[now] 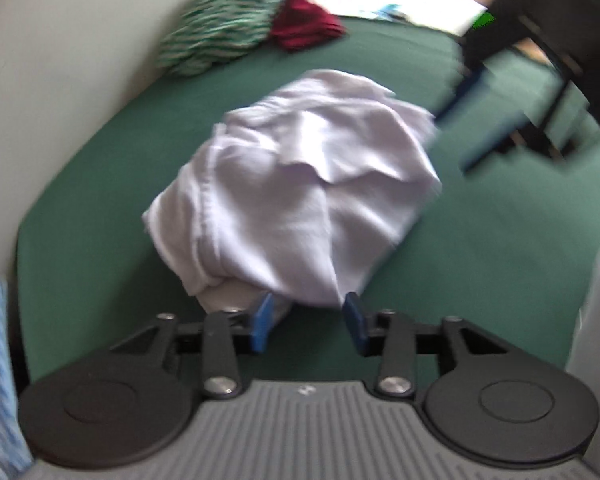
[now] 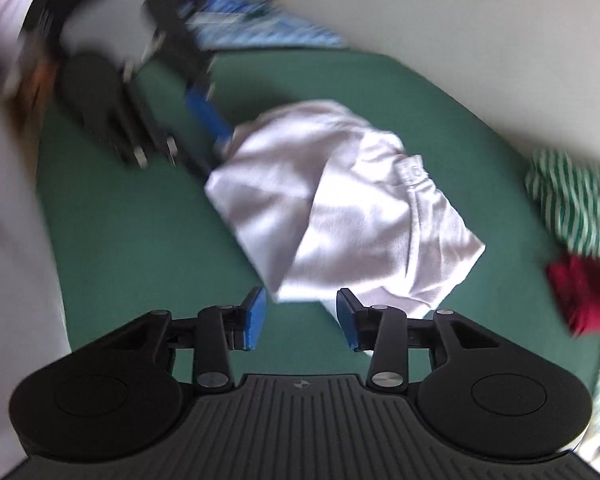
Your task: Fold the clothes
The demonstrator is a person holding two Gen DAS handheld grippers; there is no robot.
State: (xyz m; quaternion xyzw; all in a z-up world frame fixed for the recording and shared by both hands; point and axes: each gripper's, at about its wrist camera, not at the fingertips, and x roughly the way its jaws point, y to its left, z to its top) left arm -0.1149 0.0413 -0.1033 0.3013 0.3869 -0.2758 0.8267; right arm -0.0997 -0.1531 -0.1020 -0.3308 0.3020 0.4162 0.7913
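A white garment (image 1: 296, 184) lies folded into a rumpled bundle on the green surface (image 1: 100, 208); it also shows in the right wrist view (image 2: 340, 208). My left gripper (image 1: 309, 324) is open, its blue pads at the bundle's near edge with nothing between them. My right gripper (image 2: 300, 322) is open at the opposite edge of the bundle and holds nothing. Each gripper shows blurred in the other's view: the right one (image 1: 472, 120) at the bundle's far right, the left one (image 2: 204, 128) at its far left.
A green-and-white striped garment (image 1: 228, 20) and a dark red garment (image 1: 304, 24) lie at the far end of the green surface by the white wall; they also show at the right (image 2: 576, 204) (image 2: 588, 296). A blue-and-white patterned cloth (image 2: 260, 24) lies at the other end.
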